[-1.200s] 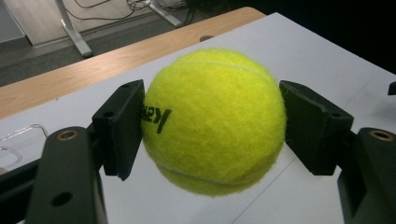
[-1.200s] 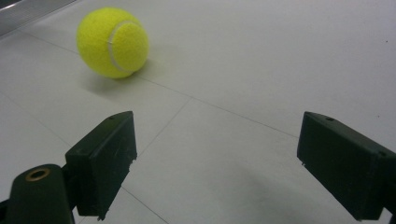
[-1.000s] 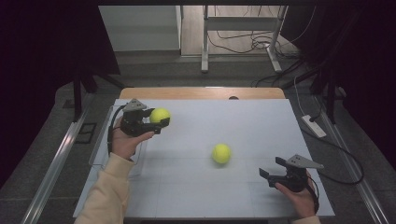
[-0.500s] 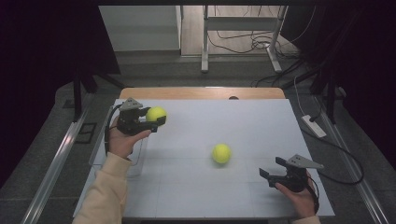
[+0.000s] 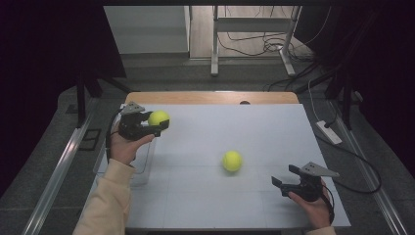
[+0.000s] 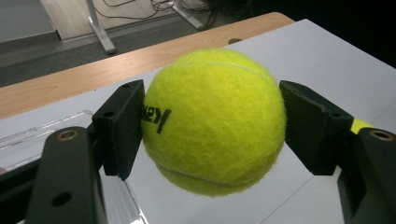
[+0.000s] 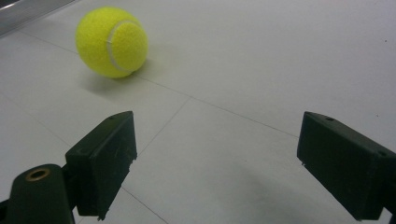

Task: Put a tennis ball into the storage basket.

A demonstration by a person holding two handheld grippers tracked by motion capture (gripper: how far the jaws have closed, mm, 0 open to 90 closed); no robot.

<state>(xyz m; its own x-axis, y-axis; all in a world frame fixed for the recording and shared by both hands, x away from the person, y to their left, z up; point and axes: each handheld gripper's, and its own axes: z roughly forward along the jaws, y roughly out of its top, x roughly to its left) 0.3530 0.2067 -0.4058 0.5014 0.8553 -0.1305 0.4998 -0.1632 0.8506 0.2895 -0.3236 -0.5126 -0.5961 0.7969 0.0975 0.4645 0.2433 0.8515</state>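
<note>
Two tennis balls, two grippers, one table, one clear plastic box. Nearest, at 5 o'clock on the table (image 5: 254, 205), the right gripper (image 5: 283, 177) rests low in the person's hand, jaws spread wide with nothing between them; its trailing cable is partly lost against the dark floor. Just beyond it, toward 10 o'clock from that gripper, the loose ball (image 5: 232, 160) lies on the white tabletop near the middle, well apart from both grippers; bright yellow-green felt, a pale curved seam showing in the right gripper view. Farther off, at 9 to 10 o'clock on the table, the left gripper (image 5: 160, 123) pinches the held ball (image 5: 158, 118) clear of the tabletop, pads pressed on its two sides. Same fuzzy yellow-green; black lettering, half covered by one pad, unreadable. Under that hand sits the clear box (image 5: 142, 169), hard to make out, its edges faint and partly hidden by the sleeve.
</note>
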